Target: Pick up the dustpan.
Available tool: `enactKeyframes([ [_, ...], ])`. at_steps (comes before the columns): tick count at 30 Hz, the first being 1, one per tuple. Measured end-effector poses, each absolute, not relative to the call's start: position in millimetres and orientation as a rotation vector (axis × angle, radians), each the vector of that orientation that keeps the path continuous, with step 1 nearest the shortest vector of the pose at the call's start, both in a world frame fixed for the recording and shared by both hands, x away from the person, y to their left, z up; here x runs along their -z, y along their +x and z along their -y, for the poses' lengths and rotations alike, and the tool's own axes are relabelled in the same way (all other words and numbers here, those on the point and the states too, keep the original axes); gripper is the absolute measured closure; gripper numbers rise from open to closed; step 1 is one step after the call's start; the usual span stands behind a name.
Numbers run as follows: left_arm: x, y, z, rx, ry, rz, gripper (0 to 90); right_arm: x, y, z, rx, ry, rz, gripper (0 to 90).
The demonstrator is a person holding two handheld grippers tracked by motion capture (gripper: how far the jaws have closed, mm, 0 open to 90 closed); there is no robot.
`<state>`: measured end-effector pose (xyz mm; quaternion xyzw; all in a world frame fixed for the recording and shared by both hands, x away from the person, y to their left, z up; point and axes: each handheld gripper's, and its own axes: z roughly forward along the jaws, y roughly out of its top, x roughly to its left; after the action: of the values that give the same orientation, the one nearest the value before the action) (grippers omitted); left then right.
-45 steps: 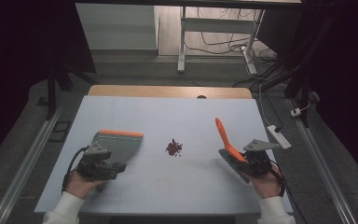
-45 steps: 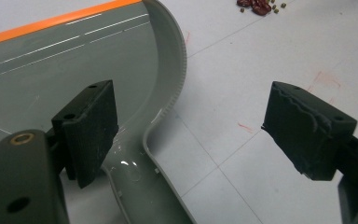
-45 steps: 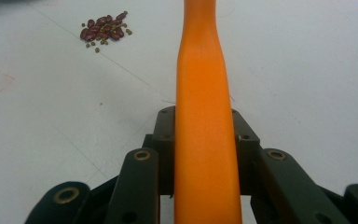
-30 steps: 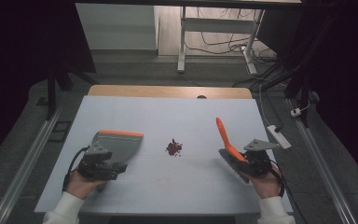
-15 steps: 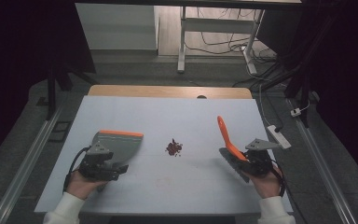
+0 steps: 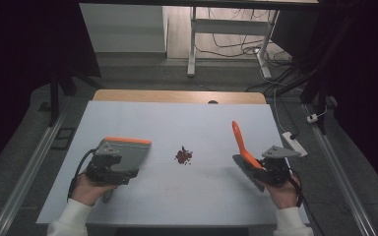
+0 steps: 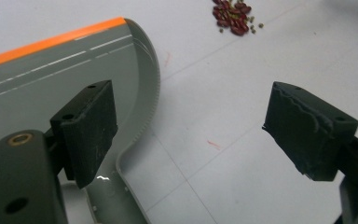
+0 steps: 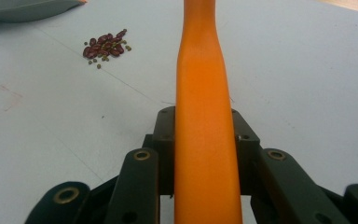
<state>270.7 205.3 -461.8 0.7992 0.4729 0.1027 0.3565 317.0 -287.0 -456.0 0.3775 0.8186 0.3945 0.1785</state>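
Observation:
A small pile of dark red beans (image 6: 183,155) (image 7: 233,18) (image 8: 105,44) lies mid-table. To its left a grey dustpan (image 6: 133,152) (image 7: 51,79) with an orange front edge rests on the table. My left gripper (image 6: 123,172) (image 7: 189,130) hovers at its handle end, jaws wide apart, the left one over the pan and nothing pressed between them. On the right, my right gripper (image 6: 256,169) (image 8: 205,130) is shut on the orange handle (image 6: 238,140) (image 8: 200,70) of a brush, which slants up and away. Its dark bristles (image 6: 243,169) point down at the table.
The white table top (image 6: 202,123) has a wooden strip (image 6: 177,96) along its far edge. A white power strip (image 6: 293,142) sits at the right edge near my right hand. Desk legs and cables stand on the floor beyond.
My left hand has risen slightly by the dustpan, which stays put. The right hand, the brush and the beans have not moved.

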Motion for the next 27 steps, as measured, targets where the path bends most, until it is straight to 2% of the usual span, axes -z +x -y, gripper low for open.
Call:
enactKeyframes([
  [12, 467.4, 266.2, -234.2, -0.272, 2.009, -1.456, 18.2, 458.3, 317.4, 283.7, -1.094, 1.065, -2.324, 70.3],
  [22, 480.2, 267.5, -246.3, -0.189, 1.985, -1.598, 17.8, 460.0, 317.6, 283.6, -1.089, 1.063, -2.332, 70.3],
  [27, 488.7, 269.9, -242.7, -0.136, 2.009, -1.611, 16.9, 460.7, 317.8, 283.1, -1.083, 1.062, -2.336, 70.3],
])
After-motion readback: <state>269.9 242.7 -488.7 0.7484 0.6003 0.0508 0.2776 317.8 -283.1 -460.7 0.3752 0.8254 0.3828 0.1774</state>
